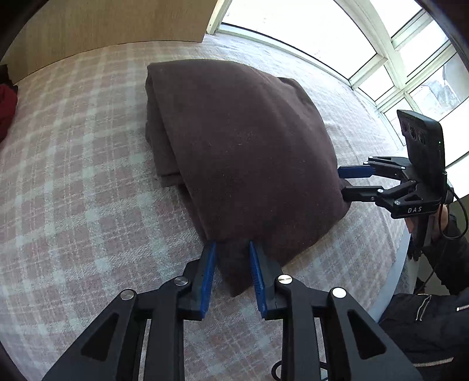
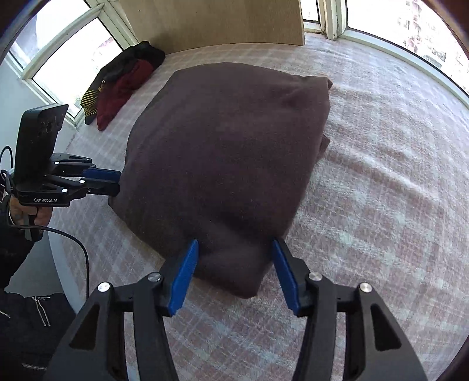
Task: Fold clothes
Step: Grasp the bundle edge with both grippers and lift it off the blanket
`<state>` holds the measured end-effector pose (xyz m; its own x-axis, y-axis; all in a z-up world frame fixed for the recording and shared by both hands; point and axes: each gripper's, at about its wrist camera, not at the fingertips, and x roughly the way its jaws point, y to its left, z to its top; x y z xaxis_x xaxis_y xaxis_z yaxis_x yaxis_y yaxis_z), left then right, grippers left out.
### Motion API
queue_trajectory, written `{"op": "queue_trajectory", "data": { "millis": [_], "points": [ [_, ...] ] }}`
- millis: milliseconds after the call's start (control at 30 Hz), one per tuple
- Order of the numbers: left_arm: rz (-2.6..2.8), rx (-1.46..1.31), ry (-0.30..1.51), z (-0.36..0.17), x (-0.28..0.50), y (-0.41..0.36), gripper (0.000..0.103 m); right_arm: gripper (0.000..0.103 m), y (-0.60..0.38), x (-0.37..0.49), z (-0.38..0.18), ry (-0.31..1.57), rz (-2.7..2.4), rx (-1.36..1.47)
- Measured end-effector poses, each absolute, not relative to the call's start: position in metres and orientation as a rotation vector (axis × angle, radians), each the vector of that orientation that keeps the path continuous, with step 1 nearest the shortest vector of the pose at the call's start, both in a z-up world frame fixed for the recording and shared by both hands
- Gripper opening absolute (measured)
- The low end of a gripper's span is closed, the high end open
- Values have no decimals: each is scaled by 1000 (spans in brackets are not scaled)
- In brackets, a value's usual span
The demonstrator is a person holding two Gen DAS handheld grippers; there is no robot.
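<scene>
- Nearest in the left wrist view: left gripper [image 1: 232, 258], blue pads [image 1: 208, 278] parted, a corner of the brown garment [image 1: 240, 152] lying between them; gap visible beside each pad, so released rather than clenched.
- Nearest in the right wrist view: right gripper [image 2: 234, 260], pads spread wider still, the garment's other near corner between them without being pressed; released as well.
- Just outside the right gripper, at the right: bare bedspread [image 2: 381, 205], pink and white plaid, open and flat.
- Beyond the fingertips: garment folded into a thick, rounded block, resting on the bedspread near the near edge of the bed.
- On the garment's left side in the left wrist view: stacked layer edges showing, one lower layer poking out past the fold.
- On its far right corner in the right wrist view: a small flap sticking out beyond the main outline.
- Around the block: uncovered plaid on the left, right and far sides, nothing touching it there.
- Below and beside the bed edge: a person's dark sleeve [image 2: 17, 255] and a black cable [image 2: 79, 249].
- Further off, by the far left edge of the bed: a pile of dark red and black clothes [image 2: 123, 85], well apart from the brown garment.
- Farthest: wooden headboard [image 2: 211, 23] and bright windows [image 1: 322, 32] bounding the bed.
</scene>
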<state>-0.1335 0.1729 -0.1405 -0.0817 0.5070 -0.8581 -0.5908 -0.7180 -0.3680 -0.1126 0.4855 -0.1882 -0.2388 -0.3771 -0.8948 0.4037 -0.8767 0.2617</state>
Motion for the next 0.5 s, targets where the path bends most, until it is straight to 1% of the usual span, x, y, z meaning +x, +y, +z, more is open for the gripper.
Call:
{"op": "queue_trajectory", "data": {
  "millis": [33,100,133,200,333,433,467,500],
  "points": [
    [1901,-1420,113,-127,-138,172,19,51,494,-113,-173,14,-2183,1493],
    [1938,-1362,147,-99,-147,172,20,52,507,-120,-142,-49,-2244,1394],
    [1947,-1326,135,-87,-157,177,21,53,510,-130,-131,-90,-2253,1354],
    [1969,-1267,142,-74,-181,194,23,53,503,-154,-116,-66,-2285,1278],
    [1972,-1280,136,-94,-226,226,23,53,481,-202,-133,27,-2253,1291],
    [1952,-1385,189,-134,-250,233,23,53,476,-226,-169,79,-2222,1382],
    [1931,-1398,162,-144,-252,228,25,53,478,-233,-186,90,-2210,1429],
    [1911,-1409,134,-153,-255,223,25,57,485,-238,-201,50,-2181,1465]
  ]
}}
